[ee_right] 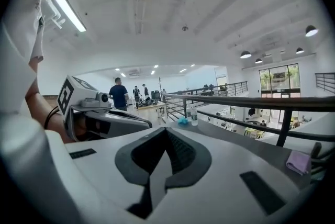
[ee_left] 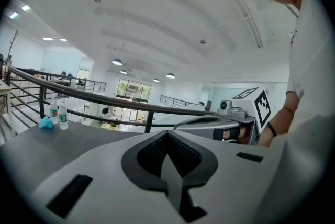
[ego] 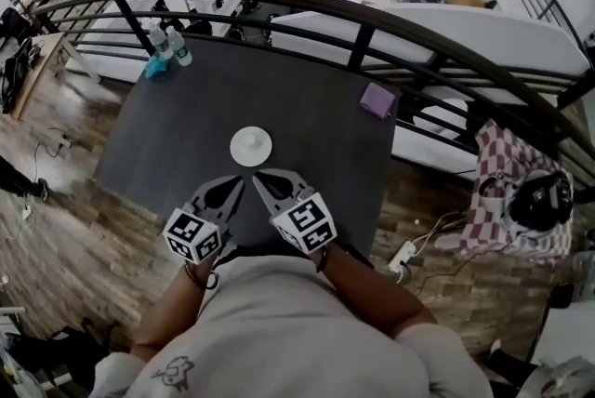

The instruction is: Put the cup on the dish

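The small white round crockery piece (ego: 251, 146) looks light, rigid, slick and breakable; its rim suits pinching. The left gripper (ego: 239, 180) and right gripper (ego: 258, 176) sit closed, empty.

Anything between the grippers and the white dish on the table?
Nothing visible: only bare table lies between the left gripper, the right gripper and the white dish. The bottles and purple cloth sit at far corners.

No text, brand or number is legible in any view. The left gripper (ego: 234, 186) and right gripper (ego: 264, 179) each bear a cube with black-and-white square markers: patterns only, no characters. Labels on the bottles (ego: 170, 44), upper left, are too small to read.
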`<state>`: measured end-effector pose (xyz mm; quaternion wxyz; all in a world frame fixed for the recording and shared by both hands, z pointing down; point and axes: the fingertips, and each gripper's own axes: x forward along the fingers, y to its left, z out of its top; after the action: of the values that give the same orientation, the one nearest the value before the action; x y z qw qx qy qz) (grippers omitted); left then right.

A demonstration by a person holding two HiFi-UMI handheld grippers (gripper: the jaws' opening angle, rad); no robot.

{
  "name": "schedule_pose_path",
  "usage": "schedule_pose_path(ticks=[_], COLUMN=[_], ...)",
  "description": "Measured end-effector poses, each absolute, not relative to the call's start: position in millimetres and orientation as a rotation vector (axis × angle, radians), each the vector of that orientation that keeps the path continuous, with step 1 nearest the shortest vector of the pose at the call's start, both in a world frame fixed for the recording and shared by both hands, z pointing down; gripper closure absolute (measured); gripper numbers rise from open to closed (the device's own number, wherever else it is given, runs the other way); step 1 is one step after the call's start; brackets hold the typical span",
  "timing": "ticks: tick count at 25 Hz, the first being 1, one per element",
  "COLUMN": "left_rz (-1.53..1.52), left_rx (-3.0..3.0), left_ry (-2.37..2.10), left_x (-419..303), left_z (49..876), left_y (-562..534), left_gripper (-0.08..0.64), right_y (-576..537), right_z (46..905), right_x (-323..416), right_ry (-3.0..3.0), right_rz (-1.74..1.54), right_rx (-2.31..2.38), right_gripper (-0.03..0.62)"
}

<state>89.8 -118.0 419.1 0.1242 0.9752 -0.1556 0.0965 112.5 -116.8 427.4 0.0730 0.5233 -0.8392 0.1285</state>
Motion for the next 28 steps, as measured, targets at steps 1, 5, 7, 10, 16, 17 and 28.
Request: schedule_pose_path(ticks=[1,5,7,10,16,17,28], left_rz=[0.279,0.254,0.247,0.254,0.202,0.201,0.231], left_rx=[2.848,2.88,2.892,2.912,2.88,2.883,2.95], left_ry=[-0.455,-0.476,-0.483,-0.492,-0.512,-0.507,-0.381], left_x=[87.8,82.1,74.9,54.8,8.7,1.5,-91.5], left_z=[415.3,402.9,398.1,397.7,395.3,394.5,387.3], left_y=[-111.0,-97.3,-90.3,-76.6,-69.3,-64.5,-9.0], left_gripper=[0.552,0.552,0.552,0.552,0.552,0.552,0.552], right_y=[-110.9,-97.6,-91.5,-80.5,-66.1,-61.0,-29.7], right_z=[422.9,408.8,405.9,408.3,401.1,399.6,395.0], right_x=[110.0,109.7,107.7,96.0,58.3,50.4,-51.0], right_ry=[-2.524,-2.532,-2.531,-2.526,-2.508,-2.507,-2.491], right_rz=[0.373,0.329,0.319,0.317,0.306,0.302,0.263], right_rx=[1.558,1.535,1.537,1.53,1.535,1.537,1.644], right_gripper=[0.578,0.578,0.578,0.578,0.578,0.578,0.578])
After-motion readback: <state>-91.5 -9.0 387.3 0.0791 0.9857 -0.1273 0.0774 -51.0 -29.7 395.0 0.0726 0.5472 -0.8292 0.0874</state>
